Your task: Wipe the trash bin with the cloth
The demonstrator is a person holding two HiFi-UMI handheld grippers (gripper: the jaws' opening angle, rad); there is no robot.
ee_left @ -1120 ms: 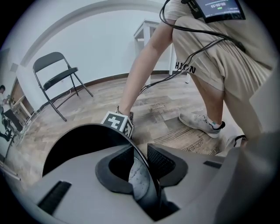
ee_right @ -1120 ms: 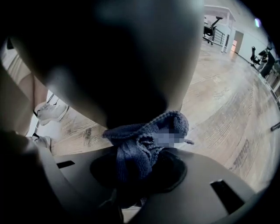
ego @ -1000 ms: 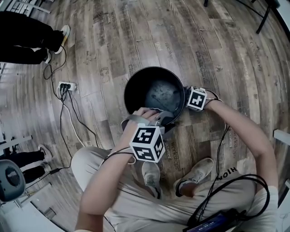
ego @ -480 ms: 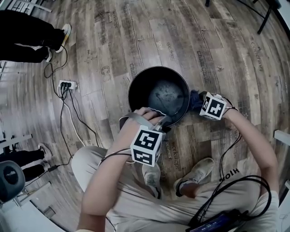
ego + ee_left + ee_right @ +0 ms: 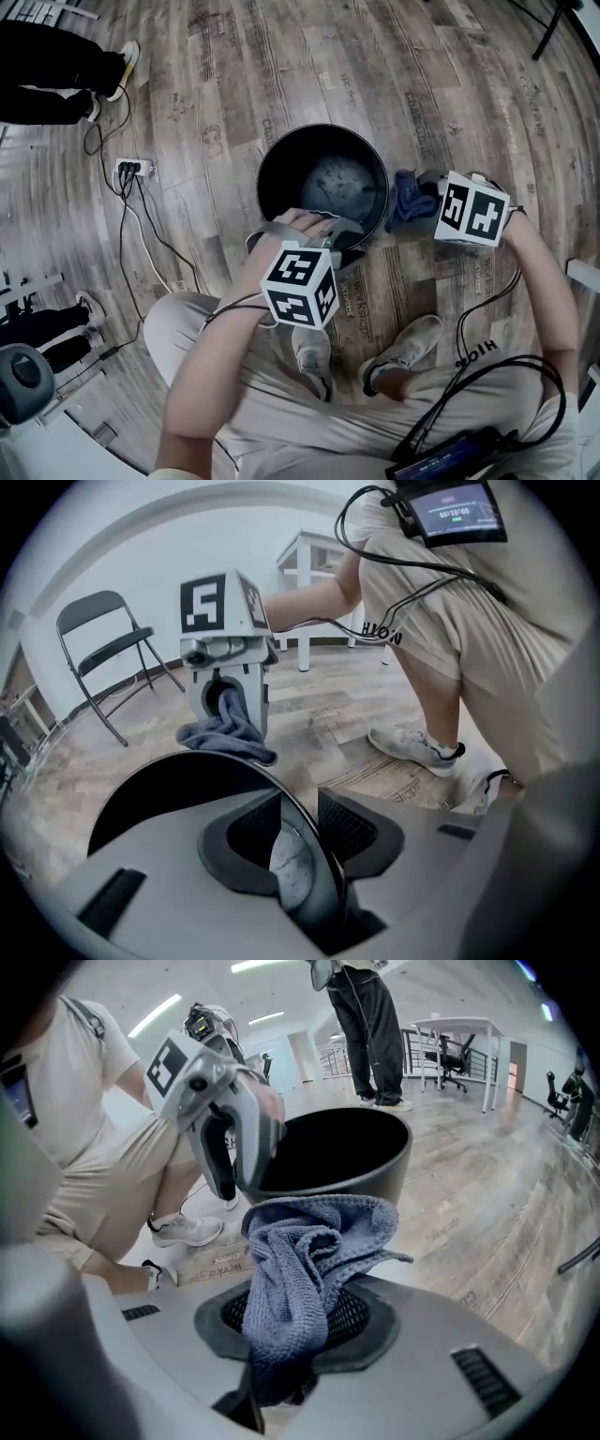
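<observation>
The black round trash bin (image 5: 323, 178) stands upright on the wooden floor. My left gripper (image 5: 339, 239) straddles its near rim (image 5: 309, 841), one pad inside the bin and one outside. Its jaws have just been opening, and a gap shows between the inner pad and the rim. My right gripper (image 5: 422, 192) hangs above the floor just right of the bin and is shut on a crumpled blue-grey cloth (image 5: 305, 1251). The cloth (image 5: 408, 197) dangles clear of the bin's wall (image 5: 347, 1152). From the left gripper view, the right gripper (image 5: 225, 682) and the cloth (image 5: 225, 733) sit beyond the far rim.
A power strip (image 5: 134, 171) with trailing cables lies on the floor to the left. Another person's shoes (image 5: 117, 70) are at the upper left. My own feet (image 5: 408, 347) stand just behind the bin. A folding chair (image 5: 112, 653) and a white table (image 5: 309, 555) stand farther off.
My right gripper has lifted the cloth away from the bin's right rim, up and to the right. My left gripper has stayed at the near rim.
</observation>
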